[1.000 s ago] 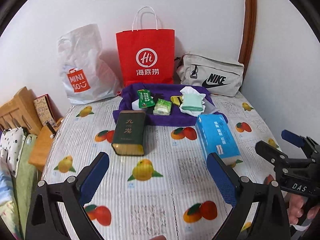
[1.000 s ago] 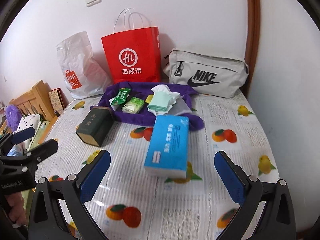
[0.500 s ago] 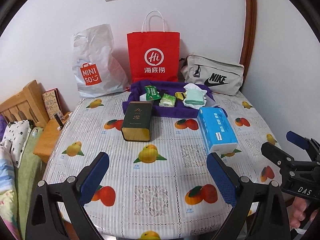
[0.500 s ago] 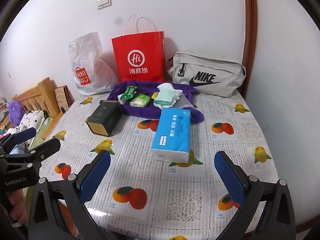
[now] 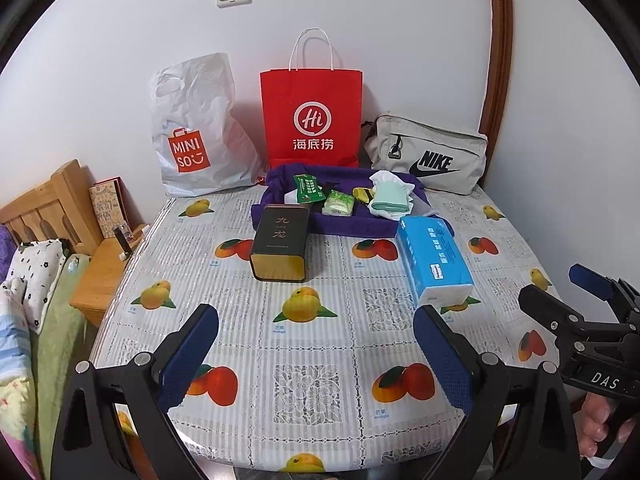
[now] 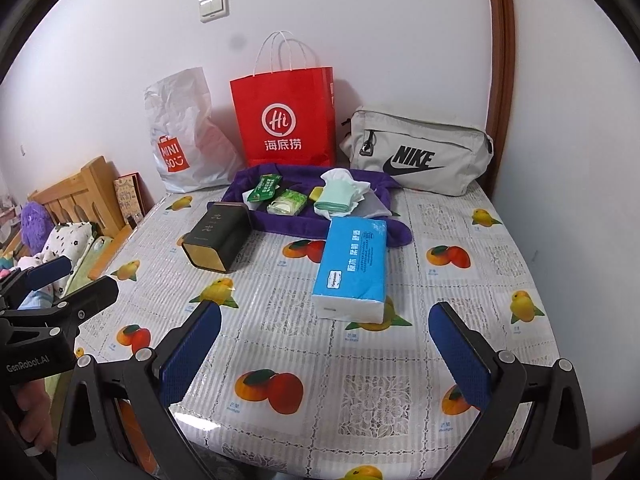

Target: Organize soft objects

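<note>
Hovering grippers (image 5: 316, 344), fingers spread

The white plastic bag (image 5: 196, 128) against the wall bore an orange shopping-bag logo reading "MINI SO" with a smile, and the red paper bag (image 5: 312, 116) beside it carried a white circle with "Hi" above the characters "海底捞". The grey pouch (image 5: 426, 156) showed "NIKE" in black over a swoosh, while the dark green tin (image 5: 280, 246) lying on the counter had the gold characters "九龙" on its upper face. In the left wrist view the right gripper (image 5: 560, 292) read "DAS", and in the right wrist view the left gripper (image 6: 68, 284) read "GenRobot.AI"; the blue tissue pack (image 6: 352, 264) carried white lettering too small to read.
</note>
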`<state>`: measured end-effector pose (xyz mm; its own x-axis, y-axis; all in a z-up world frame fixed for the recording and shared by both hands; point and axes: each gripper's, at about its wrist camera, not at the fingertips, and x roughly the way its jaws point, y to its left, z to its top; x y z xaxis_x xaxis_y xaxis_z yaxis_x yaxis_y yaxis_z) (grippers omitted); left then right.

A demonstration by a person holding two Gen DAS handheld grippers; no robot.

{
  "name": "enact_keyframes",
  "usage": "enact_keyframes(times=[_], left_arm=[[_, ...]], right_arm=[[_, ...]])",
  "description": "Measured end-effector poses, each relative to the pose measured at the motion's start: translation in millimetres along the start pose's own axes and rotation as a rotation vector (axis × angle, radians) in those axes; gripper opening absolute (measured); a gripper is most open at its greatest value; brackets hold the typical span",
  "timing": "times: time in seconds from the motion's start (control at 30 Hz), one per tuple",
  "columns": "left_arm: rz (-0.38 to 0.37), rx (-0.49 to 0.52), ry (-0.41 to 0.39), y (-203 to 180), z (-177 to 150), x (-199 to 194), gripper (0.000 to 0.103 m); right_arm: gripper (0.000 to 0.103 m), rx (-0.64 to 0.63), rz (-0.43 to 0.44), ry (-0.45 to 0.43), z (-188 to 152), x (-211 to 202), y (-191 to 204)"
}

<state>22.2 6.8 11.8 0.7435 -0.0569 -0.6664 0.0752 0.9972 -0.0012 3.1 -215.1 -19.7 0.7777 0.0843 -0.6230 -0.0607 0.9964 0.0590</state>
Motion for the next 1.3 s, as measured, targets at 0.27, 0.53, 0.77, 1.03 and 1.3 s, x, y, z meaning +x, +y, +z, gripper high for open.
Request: enact_keyframes(times=[0.27,0.53,0.77,1.03,1.3], left_arm=[[-0.009,0.004,0.006,-1.3,-1.0,1.5,0.099],[-0.010,0.005,0.008,-2.1,-0.2,0.9,0.099],[-0.013,0.011,0.006,-3.1,-0.4,0.6,0.099],[-0.014,0.012,0.007,-3.1,-0.4,0.3,0.099],[-0.015,0.013,0.008,-1.9,-0.1,0.8,0.099]], right_arm=[[0.102,0.012,0.004,0.001,1.2,0.4,-2.5],[0.102,0.007,0.001,0.000,1.4,-0.4,-2.3],[0.102,0.005,0.002,-0.003,2.3,-1.8,-2.1],[0.102,0.005,0.004,0.000,1.9,-1.5,-1.6],[0.102,0.003,0.005,0.002,2.1,-0.4,-1.7]])
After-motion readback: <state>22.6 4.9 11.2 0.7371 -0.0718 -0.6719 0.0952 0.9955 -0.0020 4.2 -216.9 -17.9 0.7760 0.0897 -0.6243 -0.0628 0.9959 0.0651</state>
